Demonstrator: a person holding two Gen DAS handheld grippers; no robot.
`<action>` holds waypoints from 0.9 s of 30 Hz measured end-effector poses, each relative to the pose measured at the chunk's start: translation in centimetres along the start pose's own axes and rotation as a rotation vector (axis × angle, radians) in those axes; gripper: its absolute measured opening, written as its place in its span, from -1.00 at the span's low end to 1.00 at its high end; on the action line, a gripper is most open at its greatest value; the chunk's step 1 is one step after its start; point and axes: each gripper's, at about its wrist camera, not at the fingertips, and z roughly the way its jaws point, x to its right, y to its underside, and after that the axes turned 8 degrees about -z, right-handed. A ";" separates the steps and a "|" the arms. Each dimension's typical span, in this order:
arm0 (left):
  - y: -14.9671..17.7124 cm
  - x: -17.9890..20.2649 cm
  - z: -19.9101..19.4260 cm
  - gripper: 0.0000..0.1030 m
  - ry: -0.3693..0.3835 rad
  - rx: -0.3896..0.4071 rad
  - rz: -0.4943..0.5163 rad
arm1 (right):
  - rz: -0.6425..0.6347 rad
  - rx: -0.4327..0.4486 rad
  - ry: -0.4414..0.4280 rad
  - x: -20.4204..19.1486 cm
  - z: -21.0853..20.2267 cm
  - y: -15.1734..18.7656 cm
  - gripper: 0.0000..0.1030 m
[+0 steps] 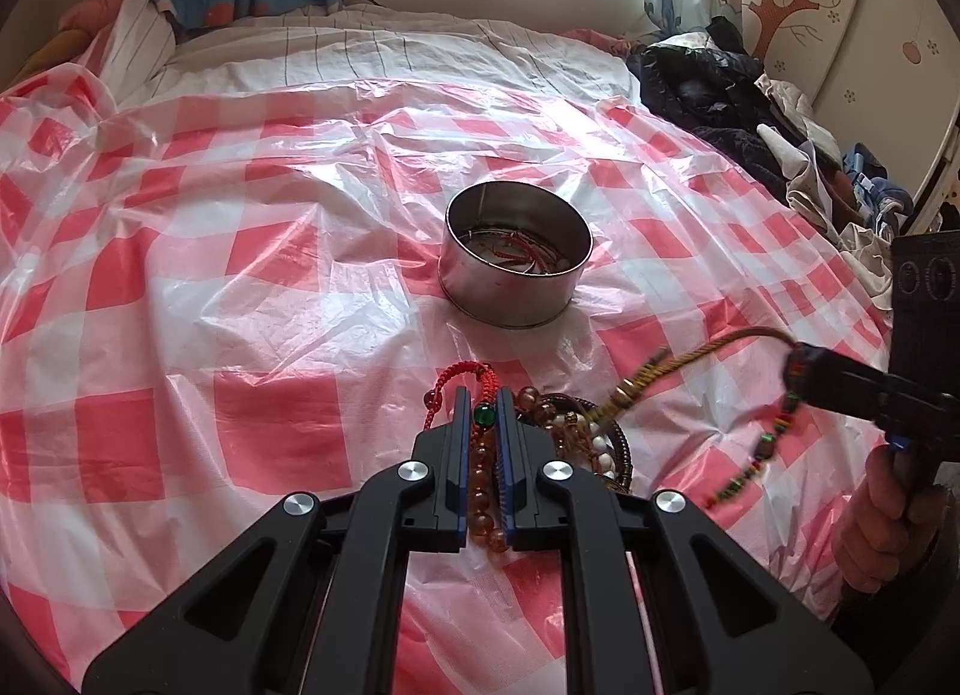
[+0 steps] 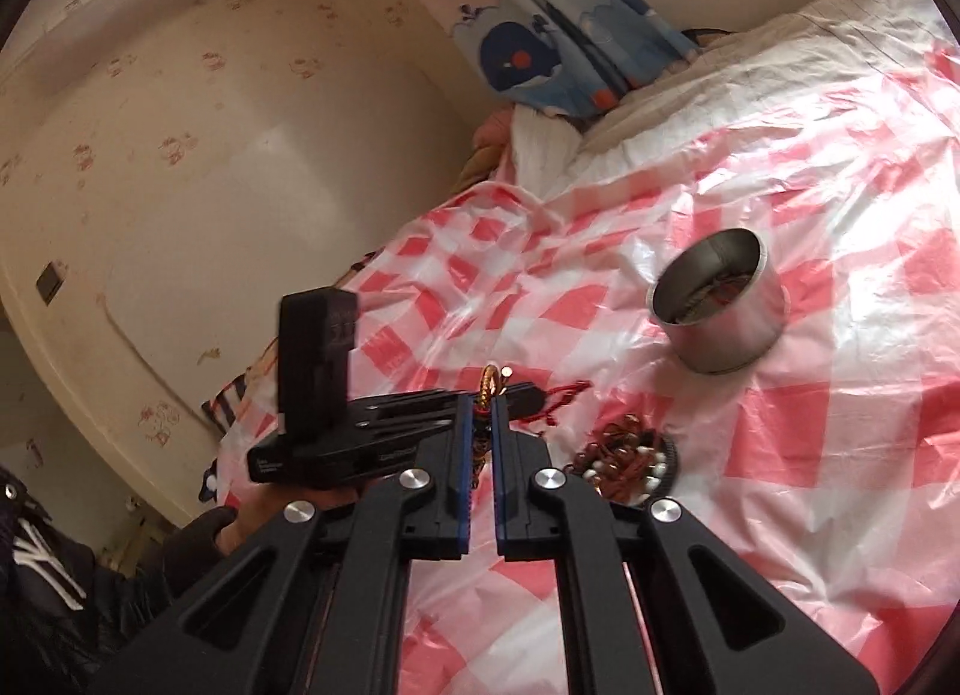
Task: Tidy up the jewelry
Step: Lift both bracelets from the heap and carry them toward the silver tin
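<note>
Over the red-and-white checked plastic sheet [image 1: 252, 251] our right gripper [image 1: 801, 368] pinches a gold cord bracelet with small coloured beads [image 1: 708, 350], lifted clear. Our left gripper [image 1: 482, 404] clamps the red cord and amber beads [image 1: 480, 485]. We should carry the cord bracelet above the rim of the round steel tin [image 1: 516, 287]; open sheet surrounds it.

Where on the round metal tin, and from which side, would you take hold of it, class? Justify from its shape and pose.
Grip the metal tin by its thin upright wall, coming from above: one of the fingers inside the open top, one outside. It stands upright on the checked plastic sheet, and its body looks too wide to span. Avoid the red cords lying inside.
</note>
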 end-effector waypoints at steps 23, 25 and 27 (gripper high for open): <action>0.6 2.4 0.2 -0.86 -0.059 0.036 0.097 | -0.099 -0.030 0.315 0.3 1.0 0.6 -0.88; 0.7 2.7 0.1 -0.86 -0.070 0.042 0.113 | -0.102 -0.026 0.319 0.2 0.9 0.5 -0.88; 0.7 2.9 0.0 -0.86 -0.073 0.049 0.121 | -0.103 -0.023 0.323 0.2 1.0 0.4 -0.88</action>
